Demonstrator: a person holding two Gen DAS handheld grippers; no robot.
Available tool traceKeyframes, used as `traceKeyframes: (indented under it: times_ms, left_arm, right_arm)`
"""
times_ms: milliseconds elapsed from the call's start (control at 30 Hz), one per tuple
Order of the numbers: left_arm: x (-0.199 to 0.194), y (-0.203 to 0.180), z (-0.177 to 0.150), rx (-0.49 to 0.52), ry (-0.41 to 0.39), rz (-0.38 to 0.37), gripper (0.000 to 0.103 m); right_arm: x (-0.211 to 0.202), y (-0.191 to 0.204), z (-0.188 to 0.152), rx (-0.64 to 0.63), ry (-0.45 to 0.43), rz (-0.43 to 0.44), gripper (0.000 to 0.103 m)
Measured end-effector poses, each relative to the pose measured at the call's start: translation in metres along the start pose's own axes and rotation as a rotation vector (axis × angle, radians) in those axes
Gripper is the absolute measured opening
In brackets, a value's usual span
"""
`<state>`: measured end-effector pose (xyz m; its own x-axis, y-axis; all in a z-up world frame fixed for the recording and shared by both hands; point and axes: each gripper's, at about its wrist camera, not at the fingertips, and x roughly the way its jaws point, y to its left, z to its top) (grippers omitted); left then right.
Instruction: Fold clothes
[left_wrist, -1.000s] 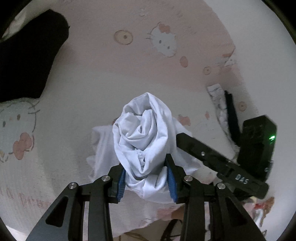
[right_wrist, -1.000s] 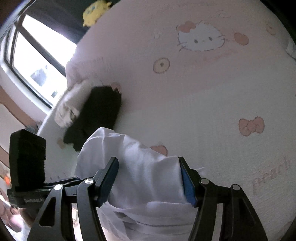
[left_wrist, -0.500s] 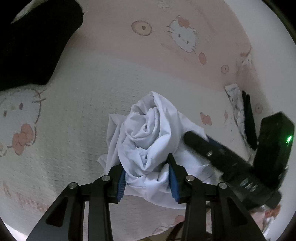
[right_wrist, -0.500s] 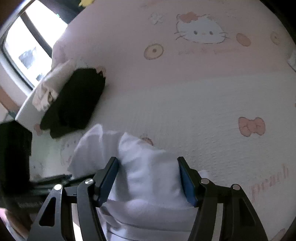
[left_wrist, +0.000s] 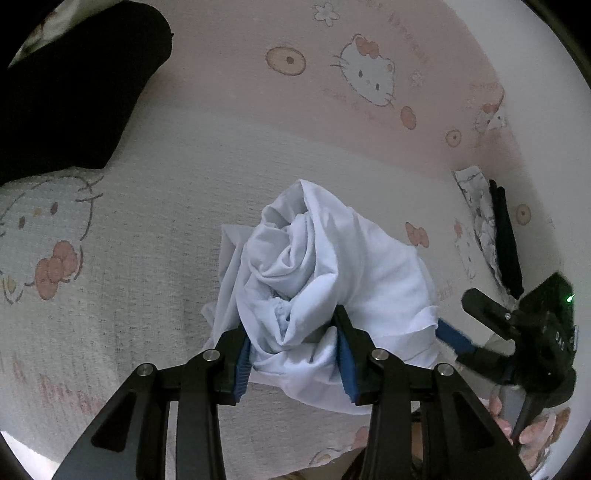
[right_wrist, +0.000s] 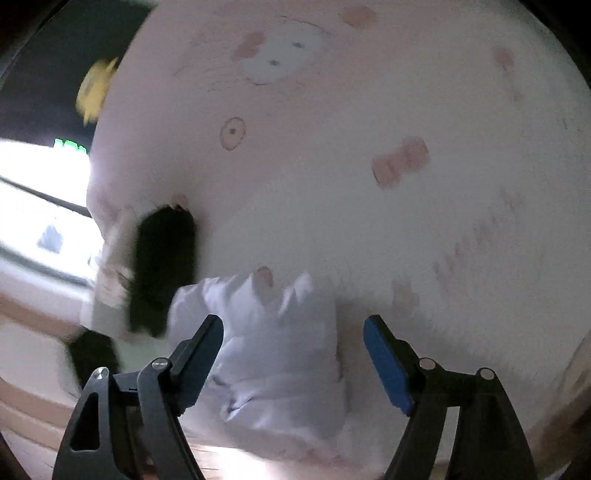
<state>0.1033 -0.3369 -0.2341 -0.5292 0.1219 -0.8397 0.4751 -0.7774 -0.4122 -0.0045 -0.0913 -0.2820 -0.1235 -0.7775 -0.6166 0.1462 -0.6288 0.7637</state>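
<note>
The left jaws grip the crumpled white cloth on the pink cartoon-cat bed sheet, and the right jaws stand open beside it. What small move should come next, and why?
Probably bring the right gripper onto a free edge of the crumpled white cloth and close. Its jaws have just been opening, and its blue pads press on nothing. The left gripper pinches the bunched middle, so the garment stays a wad on the pink cartoon-cat bed sheet; a second grip could spread it.

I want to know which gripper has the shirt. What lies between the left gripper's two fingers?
In the left wrist view, a bunched fold of the white garment fills the gap of the left gripper, both blue pads pressing it. The right gripper beside it stands open.
</note>
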Motion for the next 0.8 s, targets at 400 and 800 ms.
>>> traceKeyframes:
  times_ms: [400, 800]
  left_arm:
    - [-0.014, 0.022, -0.005, -0.109, 0.005, -0.12, 0.042]
    - [-0.051, 0.033, 0.018, -0.197, -0.054, -0.185, 0.076]
  right_arm:
    - [0.044, -0.024, -0.022, 0.183, 0.093, 0.132, 0.079]
    - [0.037, -0.021, -0.029, 0.153, 0.049, 0.087, 0.074]
